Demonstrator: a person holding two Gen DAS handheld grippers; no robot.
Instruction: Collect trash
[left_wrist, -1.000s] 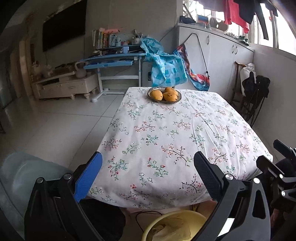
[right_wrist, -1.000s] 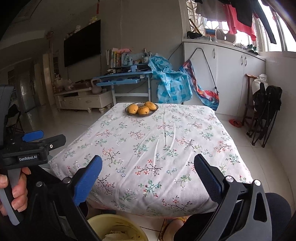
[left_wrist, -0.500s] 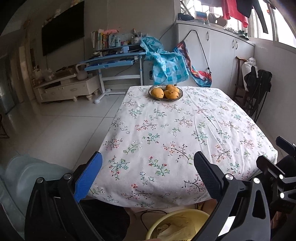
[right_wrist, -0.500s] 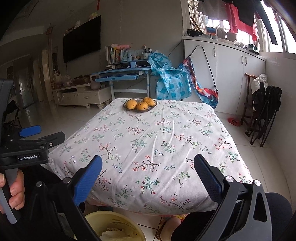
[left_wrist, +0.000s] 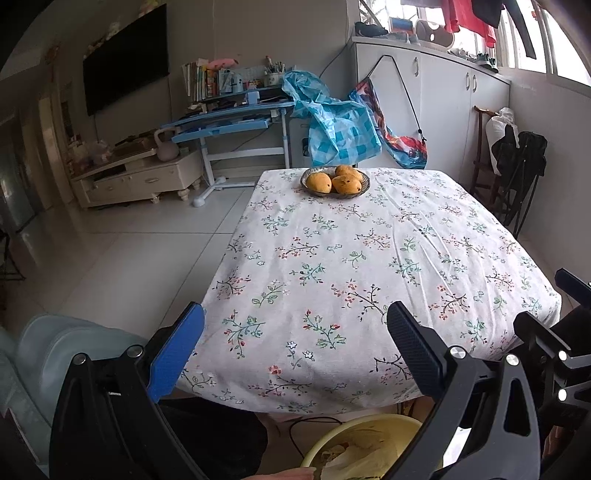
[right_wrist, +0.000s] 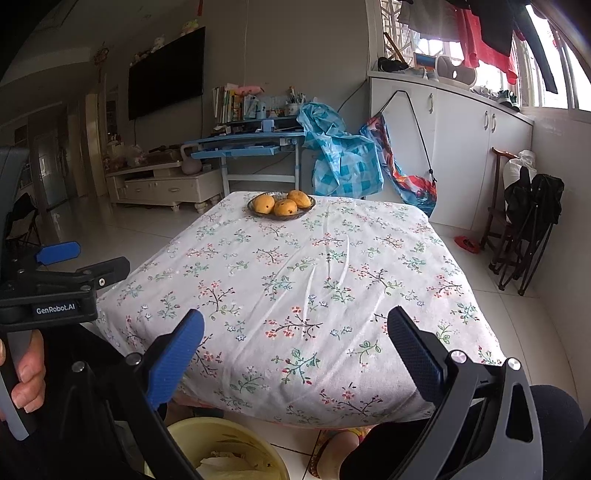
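Note:
A yellow bin (left_wrist: 369, 450) (right_wrist: 221, 454) holding crumpled white and pale trash stands on the floor below the near edge of the table. My left gripper (left_wrist: 295, 332) hangs open above it with nothing between its fingers. My right gripper (right_wrist: 295, 339) is also open and empty, held just right of the left one at the table's near edge. The left gripper's body (right_wrist: 55, 291) and the hand holding it show at the left of the right wrist view. No loose trash shows on the floral tablecloth (left_wrist: 369, 258) (right_wrist: 314, 277).
A bowl of three mangoes (left_wrist: 335, 181) (right_wrist: 281, 205) sits at the table's far end. Beyond it are a blue desk (left_wrist: 229, 125), a checked blue bag (left_wrist: 340, 129) and white cabinets (left_wrist: 443, 103). Folded chairs (right_wrist: 528, 229) stand at the right wall; a pale blue container (left_wrist: 44, 354) is at my left.
Both grippers have tilted up and drawn back slightly, so the table sits lower in view and more of the room shows. Jaws stay open and empty.

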